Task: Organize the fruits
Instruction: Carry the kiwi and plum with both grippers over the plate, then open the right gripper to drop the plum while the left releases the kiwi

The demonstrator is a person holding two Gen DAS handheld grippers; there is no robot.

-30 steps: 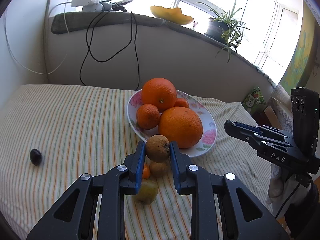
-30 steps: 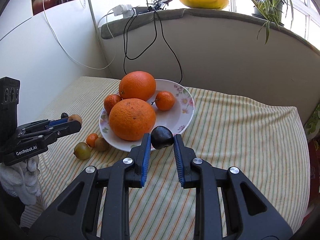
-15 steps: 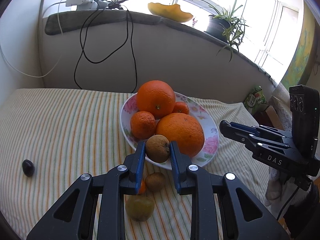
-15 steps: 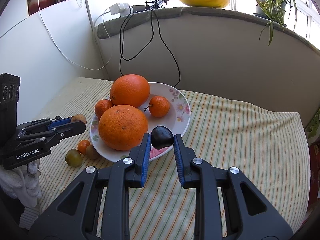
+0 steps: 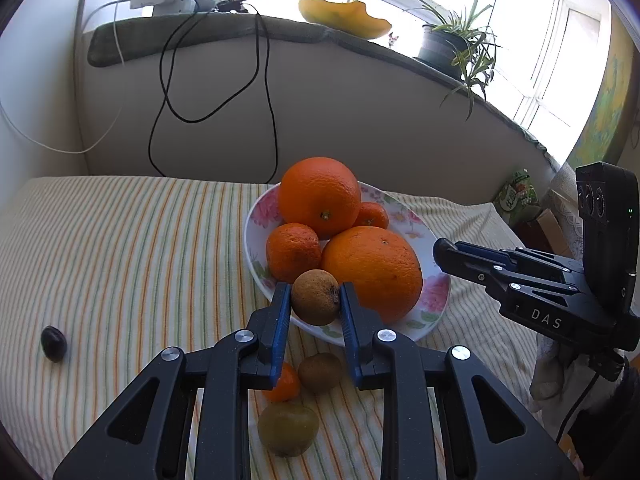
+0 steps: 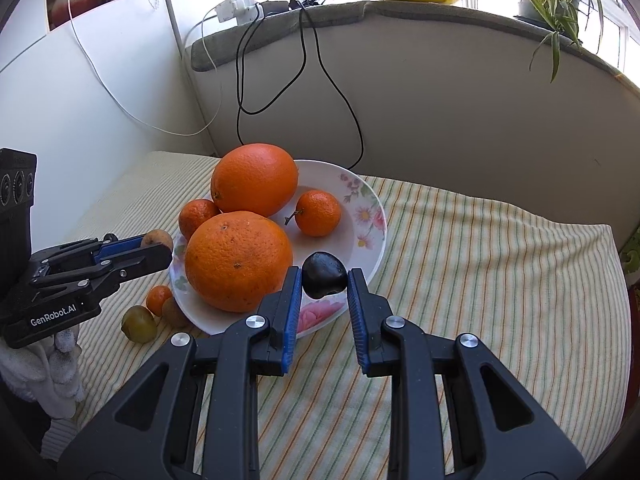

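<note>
A flowered white plate (image 5: 436, 292) (image 6: 372, 216) holds two big oranges (image 5: 370, 272) (image 6: 238, 260) and two small tangerines (image 6: 318, 213). My left gripper (image 5: 315, 300) is shut on a small brown wrinkled fruit (image 5: 315, 297), just above the plate's near rim. My right gripper (image 6: 324, 276) is shut on a dark plum (image 6: 324, 274), over the plate's near right rim. On the cloth beside the plate lie a small tangerine (image 5: 286, 382), a brown fruit (image 5: 320, 372) and a yellow-green fruit (image 5: 288, 428). Another dark plum (image 5: 53, 343) lies far left.
A striped cloth (image 6: 480, 280) covers the table. Behind it rises a low wall with a sill (image 5: 280, 28) bearing a power strip, hanging cables (image 5: 264, 92), a yellow dish and a potted plant (image 5: 456, 48). A gloved hand (image 6: 36, 372) holds the left gripper.
In both views the plate has shifted left and drawn nearer. The right gripper has come forward over the plate's rim with the plum. Both grips are unchanged.
</note>
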